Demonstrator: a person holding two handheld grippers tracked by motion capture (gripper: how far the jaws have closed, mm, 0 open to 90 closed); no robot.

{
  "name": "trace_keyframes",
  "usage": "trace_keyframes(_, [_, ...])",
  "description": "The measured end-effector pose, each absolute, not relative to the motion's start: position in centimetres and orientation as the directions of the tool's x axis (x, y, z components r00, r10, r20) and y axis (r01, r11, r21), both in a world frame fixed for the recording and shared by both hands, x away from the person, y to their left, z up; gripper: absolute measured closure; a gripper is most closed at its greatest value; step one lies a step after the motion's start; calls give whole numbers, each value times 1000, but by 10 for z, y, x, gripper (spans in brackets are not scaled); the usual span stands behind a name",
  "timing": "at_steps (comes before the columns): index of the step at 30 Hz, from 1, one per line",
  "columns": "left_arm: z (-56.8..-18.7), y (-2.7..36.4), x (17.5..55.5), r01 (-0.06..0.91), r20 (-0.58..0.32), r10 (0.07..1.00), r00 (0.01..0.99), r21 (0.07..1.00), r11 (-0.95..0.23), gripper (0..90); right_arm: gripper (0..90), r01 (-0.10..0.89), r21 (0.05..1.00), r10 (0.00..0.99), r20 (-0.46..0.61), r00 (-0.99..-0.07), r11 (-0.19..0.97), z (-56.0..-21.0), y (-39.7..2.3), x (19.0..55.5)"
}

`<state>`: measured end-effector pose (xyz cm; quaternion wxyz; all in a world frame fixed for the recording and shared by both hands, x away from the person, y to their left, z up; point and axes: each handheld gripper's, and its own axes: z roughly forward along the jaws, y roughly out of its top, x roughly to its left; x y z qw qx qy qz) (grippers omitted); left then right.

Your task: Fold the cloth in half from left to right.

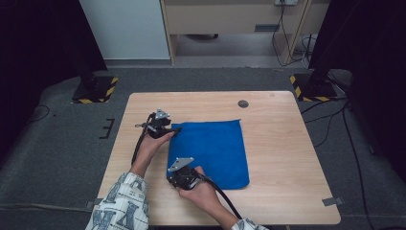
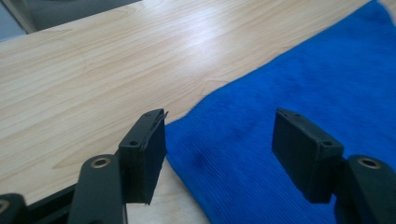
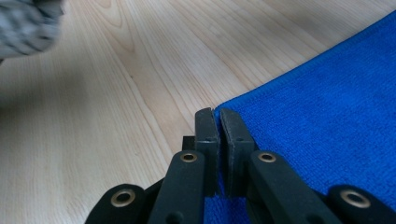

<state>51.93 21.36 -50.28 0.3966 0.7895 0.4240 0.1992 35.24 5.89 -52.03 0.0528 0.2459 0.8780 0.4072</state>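
Blue cloth [image 1: 210, 152] lies flat on the desk [image 1: 287, 158], roughly mid-desk and a bit toward the left edge, its long sides running front to back. Step in hand, as I read it: taking hold of the cloth's two left corners, probably to fold or lift it.

Right gripper [image 1: 178, 173] sits at the cloth's near-left corner. The right gripper view has its jaws pressed together with the blue cloth [image 3: 327, 121] edge pinched between them, so it is clenched on the corner. Left gripper [image 1: 176, 129] is at the far-left corner. In the left gripper view the jaws stand apart, one pad over bare wood, the other over the blue cloth [image 2: 299, 84], corner tip between them, no pad pressing it: not yet grasping.

Next move, my judgement: the left jaws need to shut on that far corner, low enough to catch the fabric edge and not scrape the wood. Then both hands could carry the left edge over toward the right edge. Risk: the corner slips out if the jaws shut too high.

View differences: the high view gives the whole layout, both hands, patterned sleeve [image 1: 119, 203], the round grommet [image 1: 243, 103] near the far edge, cloth outline. It can't resolve jaw gaps. The gripper views settle that: the pinch on the right, the gap on the left, plus the fabric's ribbed weave.
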Motion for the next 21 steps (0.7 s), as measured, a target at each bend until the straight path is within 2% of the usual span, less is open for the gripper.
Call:
trace_keyframes(4, [-511, 219, 526, 515, -30, 842, 539, 802, -302, 450, 870, 399, 744, 486, 114, -866, 536, -520, 60, 351])
trace_keyframes(10, [-525, 224, 538, 566, -32, 862, 506, 766, -304, 540, 867, 387, 730, 477, 96, -874, 563, -522, 64, 347])
trace_keyframes(21, [-530, 226, 547, 587, -12, 878, 479, 747, -310, 492, 863, 381, 737, 477, 90, -874, 559, -521, 64, 345])
